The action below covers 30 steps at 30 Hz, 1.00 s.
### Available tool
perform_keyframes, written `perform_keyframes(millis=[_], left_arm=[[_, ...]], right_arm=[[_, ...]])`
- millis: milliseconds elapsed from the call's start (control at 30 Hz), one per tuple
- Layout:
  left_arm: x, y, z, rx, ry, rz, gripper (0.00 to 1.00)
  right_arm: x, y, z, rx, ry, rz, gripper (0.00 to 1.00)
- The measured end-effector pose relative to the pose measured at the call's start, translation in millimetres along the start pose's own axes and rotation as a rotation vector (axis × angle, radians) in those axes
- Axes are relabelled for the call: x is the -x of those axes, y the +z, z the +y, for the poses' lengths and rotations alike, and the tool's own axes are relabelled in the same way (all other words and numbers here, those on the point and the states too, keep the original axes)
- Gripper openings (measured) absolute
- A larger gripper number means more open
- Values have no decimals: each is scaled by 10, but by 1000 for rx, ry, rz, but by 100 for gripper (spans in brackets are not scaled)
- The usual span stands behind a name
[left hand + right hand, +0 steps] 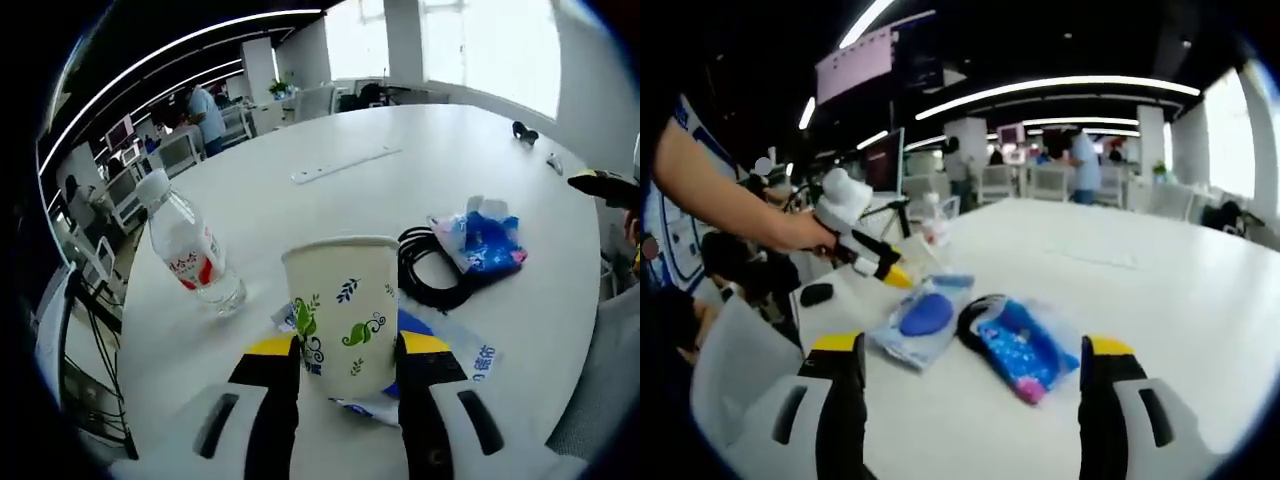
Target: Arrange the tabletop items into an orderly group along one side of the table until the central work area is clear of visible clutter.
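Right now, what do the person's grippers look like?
Each gripper has two black jaws with yellow tips, rising out of white housings with dark slots. That goes for the left gripper and the right gripper. In the right gripper view, the left gripper has a white rounded body, and the person holding it wears a short sleeve.

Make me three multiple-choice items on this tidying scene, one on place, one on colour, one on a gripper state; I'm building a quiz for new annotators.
1. In the left gripper view, where is the water bottle relative to the paper cup?
A. left of it
B. inside it
C. lying on top of it

2. What colour are the tips of the right gripper?
A. red
B. yellow
C. green

3. What is the left gripper doing?
A. open over bare table
B. shut on the black cable
C. shut on the paper cup

Answers: 1 A, the bottle stands apart at the cup's left. 2 B, both jaw tips show yellow. 3 C, the jaws press the cup's sides.
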<state>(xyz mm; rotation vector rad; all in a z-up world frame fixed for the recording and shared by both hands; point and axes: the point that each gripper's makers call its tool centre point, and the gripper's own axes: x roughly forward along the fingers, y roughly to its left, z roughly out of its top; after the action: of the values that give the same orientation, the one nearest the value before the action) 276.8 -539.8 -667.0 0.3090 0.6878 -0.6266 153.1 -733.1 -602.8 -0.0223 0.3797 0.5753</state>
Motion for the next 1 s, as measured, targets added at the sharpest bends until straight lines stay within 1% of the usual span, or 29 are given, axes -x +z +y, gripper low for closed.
perform_keyframes(millis=[33, 100, 167, 267, 300, 400, 467, 600, 733, 833, 1000], left_arm=[[18, 6, -21, 2, 0, -3, 37], [40, 47, -70, -4, -9, -31, 37], [70, 85, -140, -11, -24, -57, 37], [115, 155, -178, -45, -13, -94, 37], [129, 174, -174, -63, -3, -104, 37], [165, 206, -223, -65, -9, -122, 37], [189, 242, -248, -91, -12, -140, 37], [239, 285, -331, -101, -34, -168, 37], [277, 294, -426, -123, -59, -184, 37], [318, 315, -504, -136, -75, -202, 37], [363, 340, -681, -157, -126, -229, 37]], right_arm=[[0, 21, 8, 7, 5, -6, 80], [-1, 55, 7, 20, 7, -12, 78], [-11, 79, -16, 29, 7, -16, 75], [-7, 122, -68, 35, 5, -31, 65], [-6, 125, -87, 35, 4, -30, 63], [-15, 117, -128, 29, 0, -32, 61], [-13, 111, -139, 29, 0, -33, 59], [-18, 85, -154, 45, 2, -25, 52], [-16, 99, -149, 54, 6, -26, 43], [-31, 108, -138, 51, 14, -26, 40], [-49, 146, -70, 57, 42, -35, 37]])
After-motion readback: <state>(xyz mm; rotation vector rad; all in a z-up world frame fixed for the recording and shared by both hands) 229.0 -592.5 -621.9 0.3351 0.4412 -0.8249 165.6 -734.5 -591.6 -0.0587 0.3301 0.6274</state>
